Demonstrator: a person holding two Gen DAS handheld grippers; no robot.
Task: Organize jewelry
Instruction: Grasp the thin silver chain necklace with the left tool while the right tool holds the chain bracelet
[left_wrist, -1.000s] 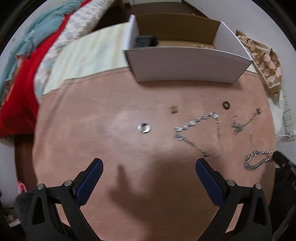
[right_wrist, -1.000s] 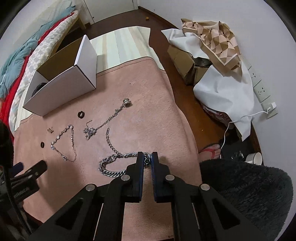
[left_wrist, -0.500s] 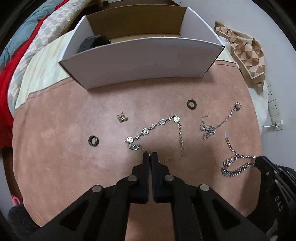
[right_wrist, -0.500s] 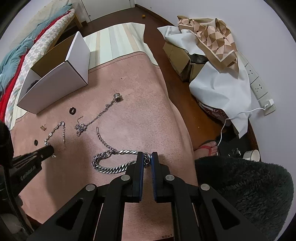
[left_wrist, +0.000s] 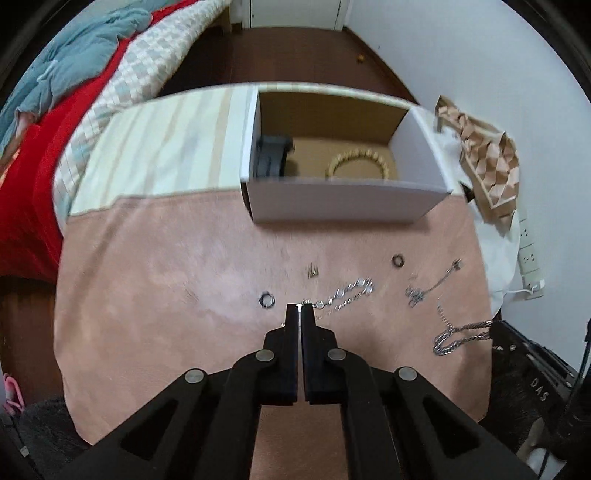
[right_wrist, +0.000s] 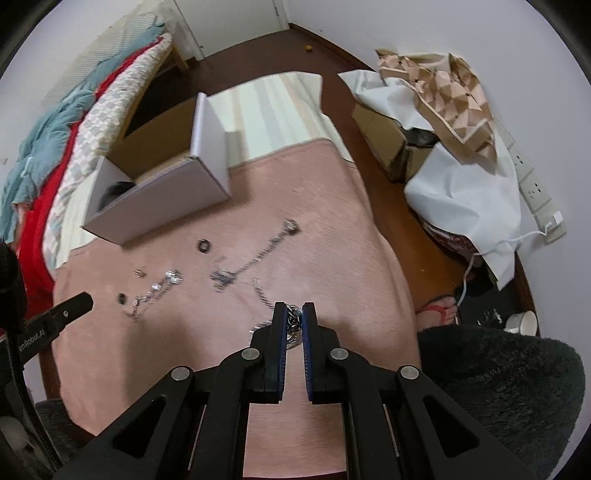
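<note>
My left gripper (left_wrist: 299, 307) is shut on the thin silver disc chain (left_wrist: 345, 291), which trails from its tips across the pink mat (left_wrist: 166, 280) and is lifted at my end. My right gripper (right_wrist: 293, 308) is shut on the thick silver curb chain (right_wrist: 293, 318), which hangs bunched between its fingers; this chain also shows in the left wrist view (left_wrist: 458, 336). A white cardboard box (left_wrist: 343, 201) stands at the mat's far edge with a gold beaded bracelet (left_wrist: 356, 164) and a black item (left_wrist: 271, 160) inside.
On the mat lie two dark rings (left_wrist: 266, 299) (left_wrist: 398, 260), a small earring (left_wrist: 313, 271) and a thin chain with a bead (left_wrist: 432, 286). A striped cloth (left_wrist: 159, 147) lies left of the box. Bedding (left_wrist: 55, 85) is far left, paper and a wall socket (left_wrist: 528, 254) right.
My left gripper closed on the disc chain and lifted its end, bunching it. My right gripper raised the thick chain off the mat. Both views tilted up toward the box.
</note>
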